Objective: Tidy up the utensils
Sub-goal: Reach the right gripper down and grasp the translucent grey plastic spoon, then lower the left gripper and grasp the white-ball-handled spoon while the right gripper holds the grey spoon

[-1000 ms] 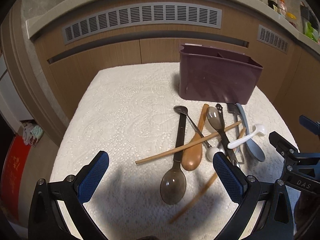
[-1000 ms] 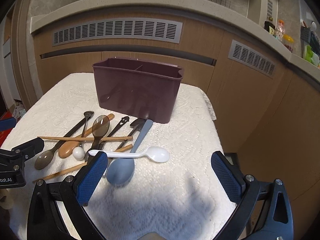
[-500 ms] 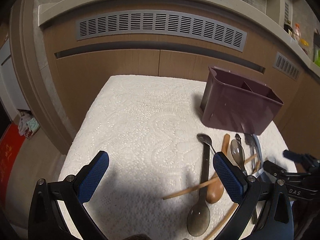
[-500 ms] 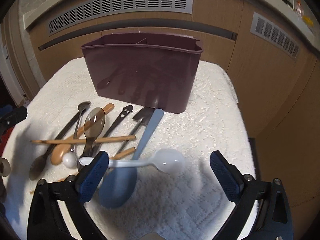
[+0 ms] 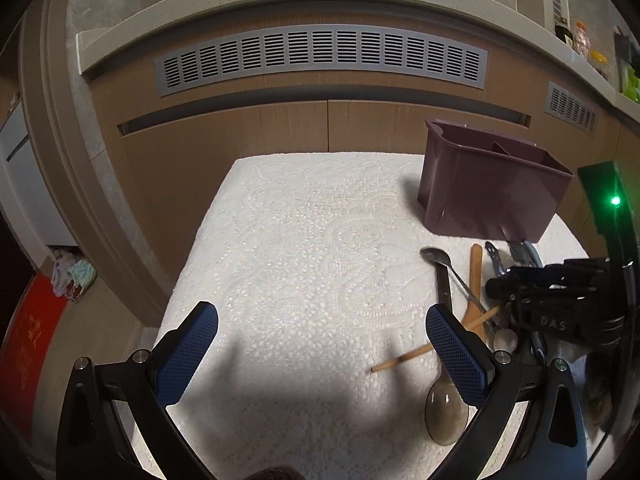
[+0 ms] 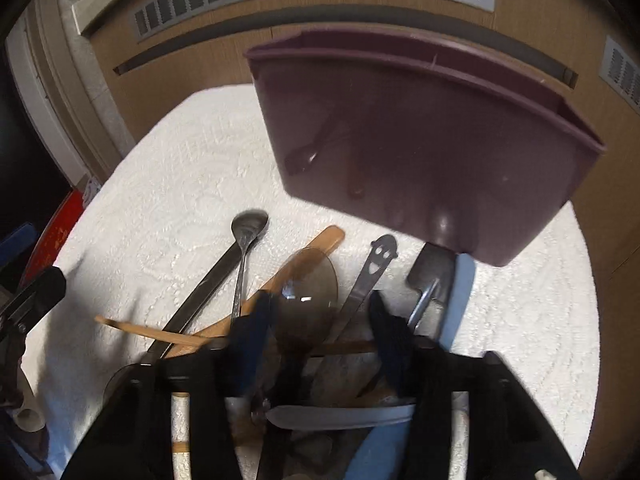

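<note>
Right claw (image 6: 316, 320) is down in the utensil pile w/ its jaws narrowed, having just been closing. The translucent smoky spoon (image 6: 308, 284) sits between the blue pads (image 6: 252, 332): bowl ahead of the tips, neck running back btwn them. View is blurred, so can't tell whether the pads actually press on it; a gap shows on the right-hand side.

Around that claw, going outward: wooden spoon (image 6: 320, 240) lies under the smoky bowl, its handle end poking toward the bin. Left of it a small metal spoon (image 6: 250, 222) and a long dark handle (image 6: 200, 300). A chopstick (image 6: 148, 330) crosses beneath the claw. To the right, a metal piece w/ smiley cut-outs (image 6: 380, 256), then a dark utensil (image 6: 430, 276) and a pale blue handle (image 6: 460, 292), both reaching up to the bin's base. A white handle (image 6: 340, 416) lies crosswise under the claw body.

The maroon bin (image 6: 420, 140) stands just beyond the pile, upright, near the desk's far right corner; divider visible in the left wrist view.

Left claw (image 5: 320, 344) hangs wide open over bare white lace cloth (image 5: 304, 240) near the desk's near edge, nothing btwn its pads. A 2nd smoky spoon (image 5: 446, 412) lies just beside its right-hand pad, bowl toward the near edge. The pile is off to that side, partly hidden by the right claw.
</note>
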A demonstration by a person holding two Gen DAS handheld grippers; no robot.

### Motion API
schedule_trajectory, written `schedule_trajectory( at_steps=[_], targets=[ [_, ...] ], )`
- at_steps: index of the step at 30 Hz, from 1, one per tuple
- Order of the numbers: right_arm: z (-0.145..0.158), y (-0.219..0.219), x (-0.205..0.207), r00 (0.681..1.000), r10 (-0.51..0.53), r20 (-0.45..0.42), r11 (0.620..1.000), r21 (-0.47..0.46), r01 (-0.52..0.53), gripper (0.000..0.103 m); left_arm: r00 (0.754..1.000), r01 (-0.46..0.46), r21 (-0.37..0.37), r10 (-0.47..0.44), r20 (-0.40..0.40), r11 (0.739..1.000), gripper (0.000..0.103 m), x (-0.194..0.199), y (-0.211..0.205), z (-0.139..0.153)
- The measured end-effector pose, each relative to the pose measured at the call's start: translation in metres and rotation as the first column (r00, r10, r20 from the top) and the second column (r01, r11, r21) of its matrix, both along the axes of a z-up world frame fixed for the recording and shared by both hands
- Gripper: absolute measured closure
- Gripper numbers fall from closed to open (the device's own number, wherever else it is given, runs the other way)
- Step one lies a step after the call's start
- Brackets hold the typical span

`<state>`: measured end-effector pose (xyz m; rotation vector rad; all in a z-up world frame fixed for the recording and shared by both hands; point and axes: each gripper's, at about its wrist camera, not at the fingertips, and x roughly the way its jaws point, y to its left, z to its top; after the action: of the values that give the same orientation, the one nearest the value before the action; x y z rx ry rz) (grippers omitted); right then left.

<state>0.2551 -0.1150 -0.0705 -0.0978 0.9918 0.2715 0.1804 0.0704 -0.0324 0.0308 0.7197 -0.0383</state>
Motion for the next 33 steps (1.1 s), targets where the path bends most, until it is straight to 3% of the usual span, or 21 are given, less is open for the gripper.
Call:
schedule_trajectory(
  at_steps=[9, 14, 18, 20, 23, 25, 27, 30, 32, 33],
  targets=[
    [0.042, -0.045, -0.036, 0.995, -0.033, 0.089, 0.999, 0.007, 0.033, 0.073, 0.991, 0.09, -0.053, -0.094, -0.093, 0.995, 0.001, 0.019, -0.034, 0.002],
    [0.052, -0.079, -0.051, 0.991, -0.073, 0.11, 0.997, 0.035, 0.069, 0.073, 0.971, 0.162, -0.034, -0.165, -0.171, 0.986, 0.03, 0.055, -0.073, -0.002],
    [0.05, -0.088, -0.059, 0.986, -0.088, 0.139, 0.996, 0.035, 0.084, 0.073, 0.929, 0.136, -0.06, -0.149, -0.338, 0.989, 0.032, 0.095, -0.091, -0.02],
    [0.05, -0.091, -0.063, 0.984, -0.096, 0.152, 0.995, 0.04, 0.091, 0.073, 0.918, 0.094, -0.048, -0.106, -0.382, 0.994, 0.032, 0.111, -0.093, -0.026],
    [0.049, -0.094, -0.07, 0.982, -0.093, 0.167, 0.995, 0.047, 0.086, 0.073, 0.91, 0.068, -0.04, -0.078, -0.408, 0.997, 0.034, 0.125, -0.097, -0.031],
    [0.048, -0.094, -0.07, 0.979, -0.095, 0.179, 0.995, 0.048, 0.088, 0.073, 0.899, 0.056, -0.047, -0.07, -0.432, 0.997, 0.042, 0.131, -0.102, -0.037],
    [0.047, -0.094, -0.071, 0.977, -0.101, 0.189, 0.995, 0.047, 0.093, 0.073, 0.906, 0.044, -0.029, -0.052, -0.421, 0.999, 0.044, 0.134, -0.105, -0.039],
    [0.046, -0.095, -0.073, 0.976, -0.105, 0.19, 0.994, 0.049, 0.098, 0.073, 0.915, 0.049, -0.02, -0.053, -0.4, 0.999, 0.06, 0.139, -0.108, -0.038],
    [0.045, -0.095, -0.075, 0.976, -0.11, 0.189, 0.994, 0.048, 0.103, 0.073, 0.915, 0.064, -0.06, -0.083, -0.395, 0.996, 0.077, 0.14, -0.106, -0.038],
    [0.045, -0.095, -0.075, 0.976, -0.112, 0.187, 0.993, 0.048, 0.105, 0.073, 0.916, 0.066, -0.076, -0.09, -0.39, 0.995, 0.077, 0.138, -0.104, -0.037]
  ],
)
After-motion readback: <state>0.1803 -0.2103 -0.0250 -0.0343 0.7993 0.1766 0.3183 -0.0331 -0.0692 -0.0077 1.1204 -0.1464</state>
